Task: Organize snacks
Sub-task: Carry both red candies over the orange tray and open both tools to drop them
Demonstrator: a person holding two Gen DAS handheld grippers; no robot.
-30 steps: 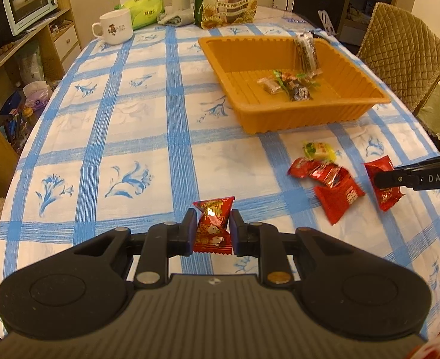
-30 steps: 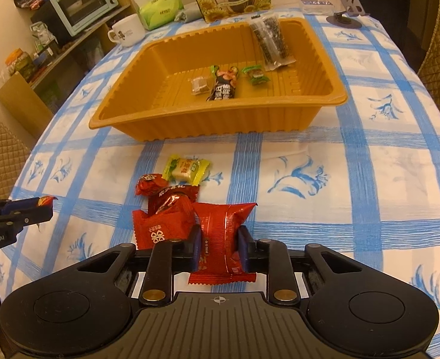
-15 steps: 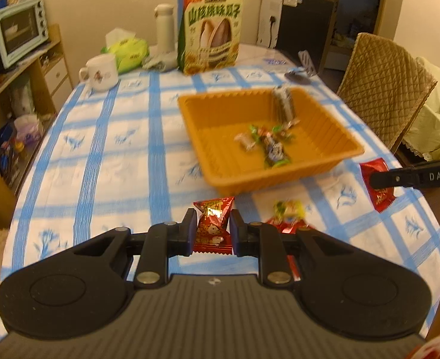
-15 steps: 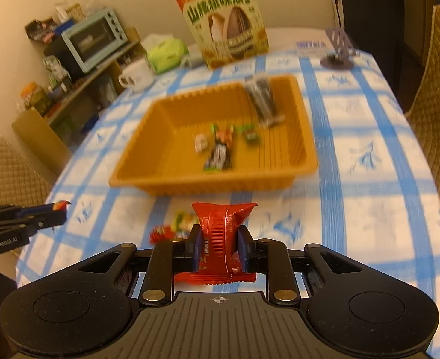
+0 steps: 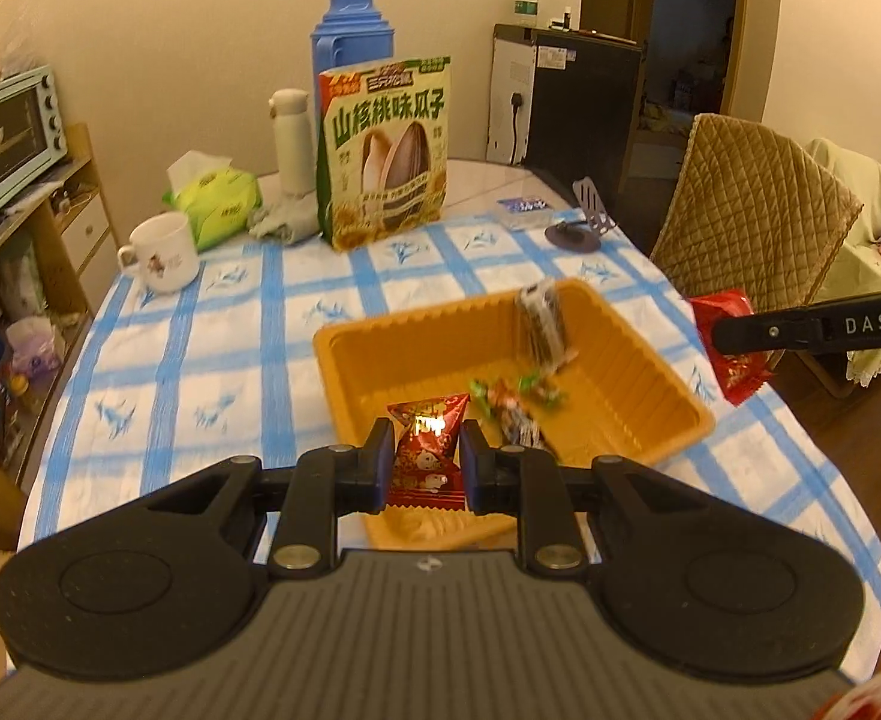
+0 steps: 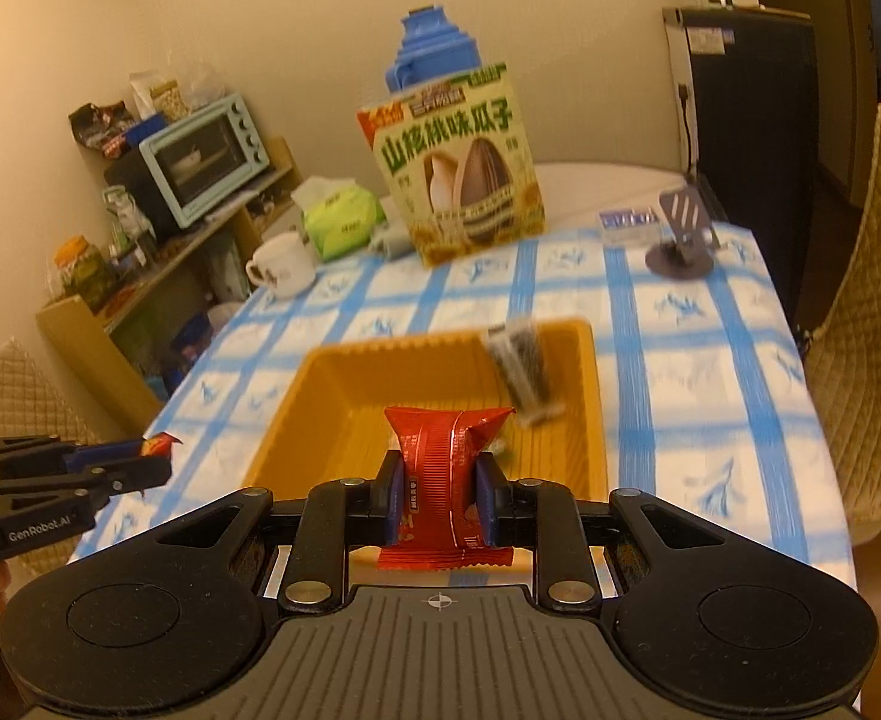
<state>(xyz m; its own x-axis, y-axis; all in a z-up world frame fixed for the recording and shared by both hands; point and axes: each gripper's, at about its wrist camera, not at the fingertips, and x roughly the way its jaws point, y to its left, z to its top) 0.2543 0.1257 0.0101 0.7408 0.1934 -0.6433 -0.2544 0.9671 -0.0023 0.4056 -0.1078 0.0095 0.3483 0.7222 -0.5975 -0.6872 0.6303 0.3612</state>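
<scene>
My left gripper (image 5: 423, 441) is shut on a small red and gold candy packet (image 5: 425, 450), held in the air over the near end of the orange tray (image 5: 344, 372). My right gripper (image 6: 440, 480) is shut on a larger red snack packet (image 6: 443, 480), also raised, in front of the same orange tray (image 6: 296, 420). Inside the tray lie several small wrapped sweets (image 5: 518, 393) and a dark clear-wrapped pack (image 5: 545, 327) leaning on the far wall. Each gripper appears at the edge of the other's view: right gripper (image 5: 722, 339), left gripper (image 6: 158, 456).
On the blue-checked tablecloth (image 5: 212, 360) stand a big sunflower-seed bag (image 5: 383, 150), a white mug (image 5: 161, 252), a green tissue pack (image 5: 212, 201), a white flask, a blue thermos and a phone stand (image 5: 578, 228). A quilted chair (image 5: 752, 210) is at the right, shelves with a toaster oven (image 5: 8, 138) at the left.
Both grippers have risen from the tablecloth with their packets and swung toward the tray. The loose red packets on the cloth have dropped out of sight below them.
</scene>
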